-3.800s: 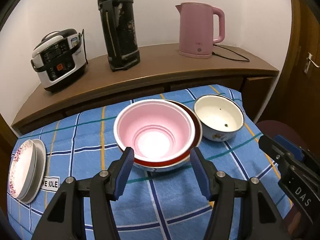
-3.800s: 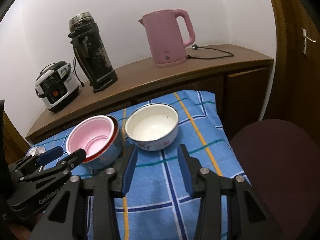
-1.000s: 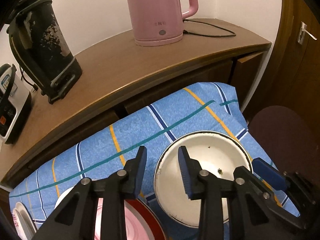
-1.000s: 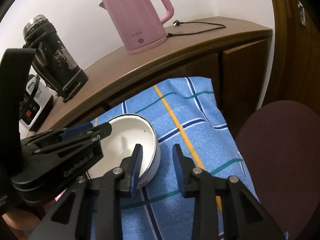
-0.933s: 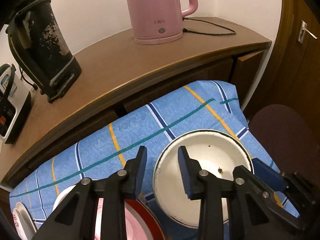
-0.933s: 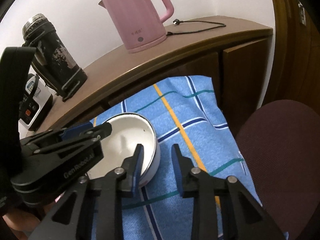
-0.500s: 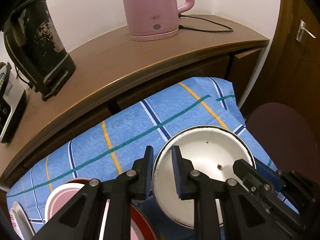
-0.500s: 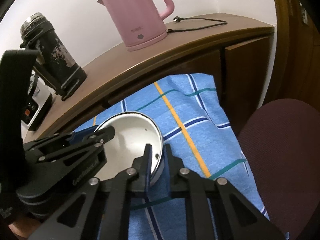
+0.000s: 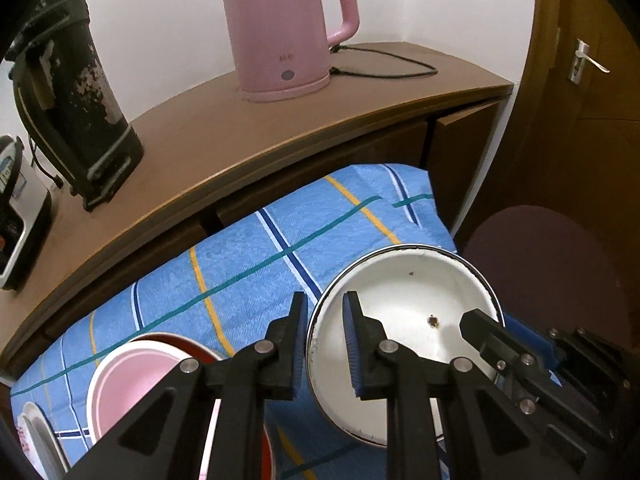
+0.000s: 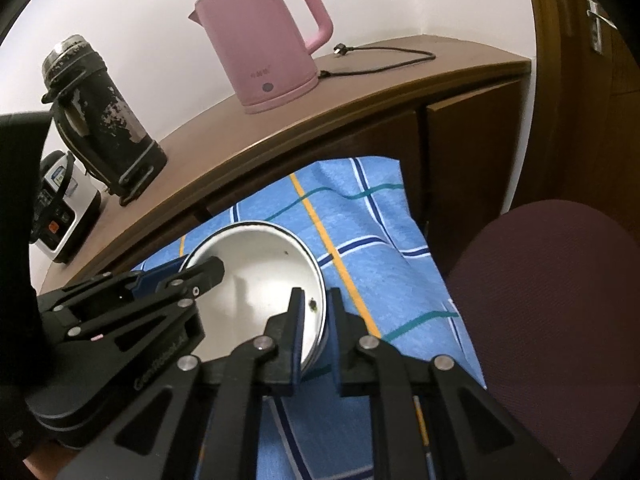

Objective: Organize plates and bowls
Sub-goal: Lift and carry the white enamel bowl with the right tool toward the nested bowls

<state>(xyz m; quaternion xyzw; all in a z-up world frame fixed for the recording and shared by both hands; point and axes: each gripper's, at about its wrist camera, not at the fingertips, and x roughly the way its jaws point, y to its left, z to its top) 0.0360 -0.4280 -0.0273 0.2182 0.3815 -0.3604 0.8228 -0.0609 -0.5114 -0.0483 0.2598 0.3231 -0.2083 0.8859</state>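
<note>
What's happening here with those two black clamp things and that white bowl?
A person is tidying dishes with a handheld gripper in each hand. Both the left gripper and the right gripper have just closed on opposite sides of the white bowl's rim, pinching its wall. The bowl sits tilted over the blue checked cloth, beside a pink bowl nested in a red one.
</note>
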